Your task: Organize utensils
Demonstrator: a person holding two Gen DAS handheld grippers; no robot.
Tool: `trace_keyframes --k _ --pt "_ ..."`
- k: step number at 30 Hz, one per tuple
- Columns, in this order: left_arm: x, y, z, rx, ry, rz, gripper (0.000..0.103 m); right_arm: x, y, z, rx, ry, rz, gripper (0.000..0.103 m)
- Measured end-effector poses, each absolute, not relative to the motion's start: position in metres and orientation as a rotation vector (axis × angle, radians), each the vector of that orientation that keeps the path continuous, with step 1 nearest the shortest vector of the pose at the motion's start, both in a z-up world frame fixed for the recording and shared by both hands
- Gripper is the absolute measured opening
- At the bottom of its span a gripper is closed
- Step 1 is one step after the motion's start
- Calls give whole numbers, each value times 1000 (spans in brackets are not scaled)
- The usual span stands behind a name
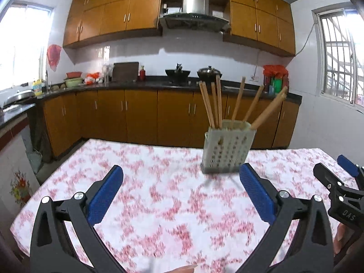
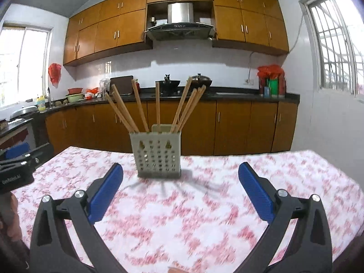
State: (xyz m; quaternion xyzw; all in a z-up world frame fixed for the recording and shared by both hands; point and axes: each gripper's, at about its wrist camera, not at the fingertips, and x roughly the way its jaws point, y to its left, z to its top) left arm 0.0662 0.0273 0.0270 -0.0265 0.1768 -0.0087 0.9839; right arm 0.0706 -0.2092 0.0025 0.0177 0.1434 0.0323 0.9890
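I read "DAS" in white on the black body of the right gripper (image 1: 341, 175), right of the utensil holder (image 1: 228, 150) | I read "GenRobot.ai", blurred and less sure, on the black body of the left gripper (image 2: 22, 157), left of the holder | no other lettering I can make out

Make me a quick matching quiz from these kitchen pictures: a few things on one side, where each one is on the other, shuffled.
Things:
1. chopsticks
2. utensil holder
3. range hood
4. red bag

Places:
A. under the upper cabinets
B. hanging on the wall by the left window
C. standing in the perforated holder
D. on the floral tablecloth

Pairs: 1-C, 2-D, 3-A, 4-B
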Motion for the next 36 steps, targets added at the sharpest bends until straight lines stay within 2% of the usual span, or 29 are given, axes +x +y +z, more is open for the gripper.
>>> trace_keyframes --k 12,36 --pt "54 18 -8 -6 420 -10 101 70 -207 -20 44 391 61 99" --pt "53 10 -8 1 427 -30 101 71 -212 -21 59 406 47 99"
